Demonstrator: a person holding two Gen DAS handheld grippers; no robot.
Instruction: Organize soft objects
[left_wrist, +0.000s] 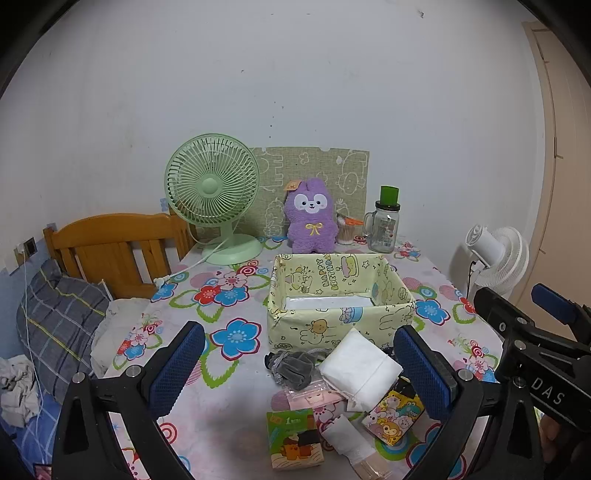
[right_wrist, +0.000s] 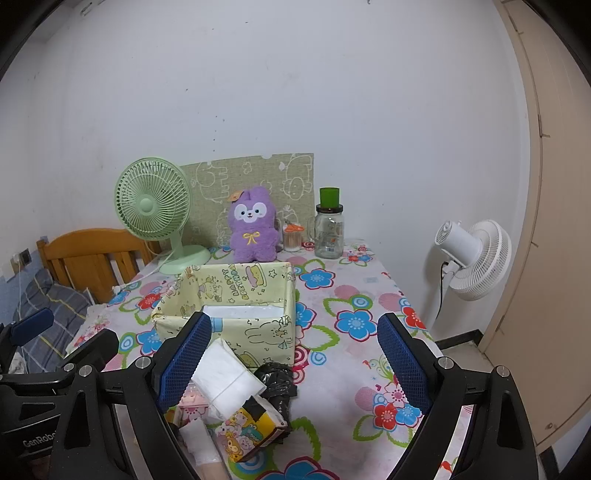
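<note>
Both grippers' jaws gape above soft items (left_wrist: 360, 363) near box (left_wrist: 340, 321).

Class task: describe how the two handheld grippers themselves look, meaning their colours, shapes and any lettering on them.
Both are black frames with silver bolts. The left gripper and right gripper each carry two long, flat fingers faced with blue mesh-textured pads. White lettering shows on the bodies: "DAS" on the right one, "GenRobo" on the left. No cables or sleeves are visible.
</note>
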